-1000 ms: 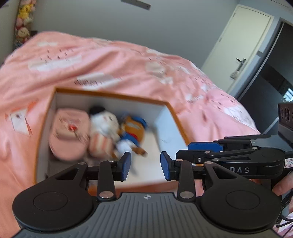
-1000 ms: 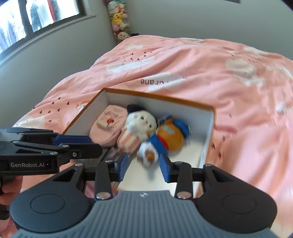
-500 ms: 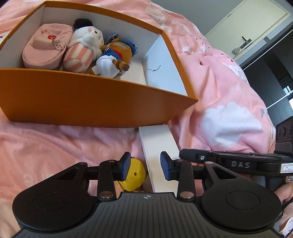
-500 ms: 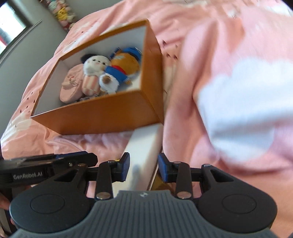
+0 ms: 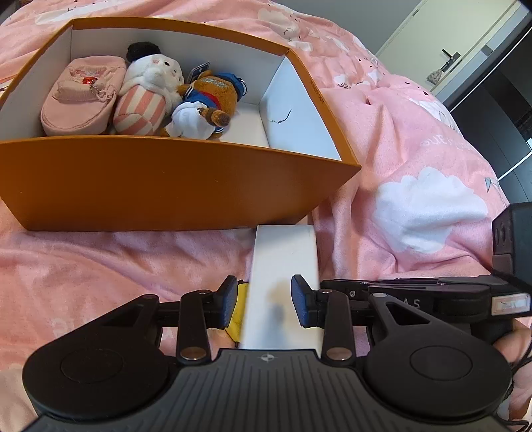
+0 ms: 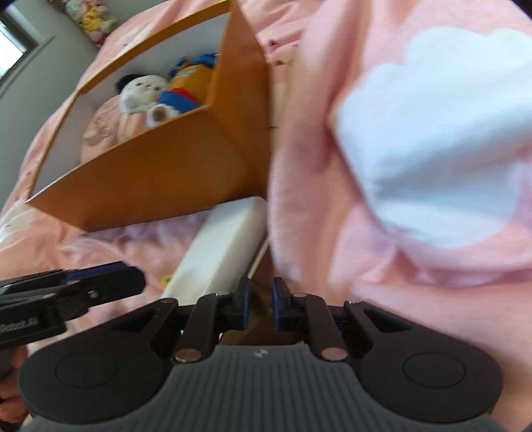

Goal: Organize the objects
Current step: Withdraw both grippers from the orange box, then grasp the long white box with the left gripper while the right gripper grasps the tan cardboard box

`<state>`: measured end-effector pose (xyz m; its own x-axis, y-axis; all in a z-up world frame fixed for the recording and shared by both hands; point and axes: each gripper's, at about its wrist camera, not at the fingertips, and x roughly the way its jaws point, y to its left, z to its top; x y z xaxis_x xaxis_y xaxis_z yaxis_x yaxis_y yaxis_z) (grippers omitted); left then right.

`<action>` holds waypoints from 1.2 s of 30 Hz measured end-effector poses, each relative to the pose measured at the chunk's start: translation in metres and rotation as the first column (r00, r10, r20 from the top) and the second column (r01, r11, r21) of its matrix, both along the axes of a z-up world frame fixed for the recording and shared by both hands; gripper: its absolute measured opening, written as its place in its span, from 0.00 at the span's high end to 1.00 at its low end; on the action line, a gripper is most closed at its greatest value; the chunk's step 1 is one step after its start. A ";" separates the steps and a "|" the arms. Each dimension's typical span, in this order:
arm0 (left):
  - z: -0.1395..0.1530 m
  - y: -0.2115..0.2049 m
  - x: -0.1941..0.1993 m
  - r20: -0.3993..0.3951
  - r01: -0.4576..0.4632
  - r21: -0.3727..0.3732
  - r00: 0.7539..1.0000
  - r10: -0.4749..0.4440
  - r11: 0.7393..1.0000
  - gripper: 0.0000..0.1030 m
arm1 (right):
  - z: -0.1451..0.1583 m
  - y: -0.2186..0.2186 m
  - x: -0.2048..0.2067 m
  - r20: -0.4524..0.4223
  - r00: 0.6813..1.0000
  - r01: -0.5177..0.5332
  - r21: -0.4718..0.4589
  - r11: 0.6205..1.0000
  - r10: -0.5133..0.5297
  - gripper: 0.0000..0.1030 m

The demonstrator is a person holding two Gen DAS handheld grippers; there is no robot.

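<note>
An orange box with a white inside stands on the pink bedspread. It holds a pink pouch, a white striped plush and an orange and blue plush. In front of it lies a long white flat piece. My left gripper hovers open over the piece's near end, with a yellow thing beside its left finger. My right gripper is at the piece's right edge. Its jaws are closing and stand nearly together. A blurred brownish surface shows in the gap; no pad visibly presses.
The bedspread rises in a fold with a white cloud print right of the white piece. A door stands at the far right, plush toys by the window. A hand holds the right gripper.
Both grippers came down from above the box to the white piece in front of it. The right gripper rolled and its jaws narrowed; the left jaws kept their width.
</note>
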<state>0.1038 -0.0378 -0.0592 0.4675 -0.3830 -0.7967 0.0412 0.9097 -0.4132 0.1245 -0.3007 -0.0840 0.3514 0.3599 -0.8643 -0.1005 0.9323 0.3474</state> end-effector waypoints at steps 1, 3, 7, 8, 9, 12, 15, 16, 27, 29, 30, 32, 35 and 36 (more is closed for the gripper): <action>0.000 0.001 0.000 -0.001 -0.001 -0.003 1.000 0.001 1.000 0.61 | 0.002 0.004 -0.001 0.013 1.000 -0.015 0.010 1.000 0.015 0.86; -0.001 0.002 0.001 -0.007 -0.004 -0.009 1.000 0.004 1.000 0.61 | 0.006 0.013 -0.007 0.037 0.998 -0.051 0.006 0.999 0.050 0.86; -0.001 0.004 0.002 -0.014 -0.004 -0.008 1.000 0.004 1.000 0.54 | 0.009 0.025 -0.009 0.059 0.995 -0.085 0.044 0.995 0.082 0.87; 0.000 0.004 0.002 -0.013 0.000 -0.005 1.000 -0.001 1.000 0.51 | 0.009 0.027 -0.008 0.060 0.995 -0.087 0.073 0.994 0.083 0.88; 0.000 0.004 0.001 -0.011 0.007 0.000 1.000 -0.007 1.000 0.49 | 0.009 0.028 -0.008 0.061 0.995 -0.090 0.101 0.991 0.085 0.88; 0.000 0.002 0.003 -0.015 0.029 0.016 0.999 -0.029 0.999 0.46 | 0.007 0.038 -0.007 0.059 0.993 -0.105 0.122 0.987 0.099 0.88; -0.003 0.001 0.006 -0.024 0.044 0.030 0.999 -0.043 0.999 0.46 | 0.006 0.044 -0.005 0.050 0.993 -0.111 0.118 0.987 0.105 0.89; -0.005 0.000 0.007 -0.025 0.050 0.039 0.998 -0.049 0.998 0.46 | 0.006 0.044 -0.005 0.047 0.994 -0.108 0.121 0.987 0.103 0.89; -0.002 -0.017 0.009 0.007 0.181 0.180 0.983 -0.186 0.967 0.36 | 0.004 0.037 0.000 0.035 0.997 -0.079 0.168 0.983 0.074 0.96; -0.003 -0.023 0.007 0.009 0.210 0.193 0.976 -0.215 0.959 0.36 | 0.004 0.040 0.003 0.031 0.996 -0.082 0.183 0.980 0.078 0.96; -0.004 -0.025 0.007 0.013 0.211 0.211 0.976 -0.219 0.954 0.35 | 0.004 0.043 0.004 0.033 0.996 -0.091 0.179 0.980 0.086 0.96; -0.006 -0.029 0.009 0.012 0.215 0.254 0.974 -0.225 0.943 0.36 | 0.002 0.049 0.005 0.032 0.994 -0.105 0.172 0.979 0.101 0.96; -0.011 -0.031 0.013 0.001 0.229 0.277 0.971 -0.239 0.933 0.37 | 0.002 0.051 0.005 0.036 0.993 -0.119 0.183 0.976 0.114 0.96; -0.013 -0.033 0.014 -0.004 0.239 0.291 0.969 -0.248 0.926 0.38 | 0.002 0.051 0.005 0.040 0.992 -0.121 0.188 0.975 0.116 0.96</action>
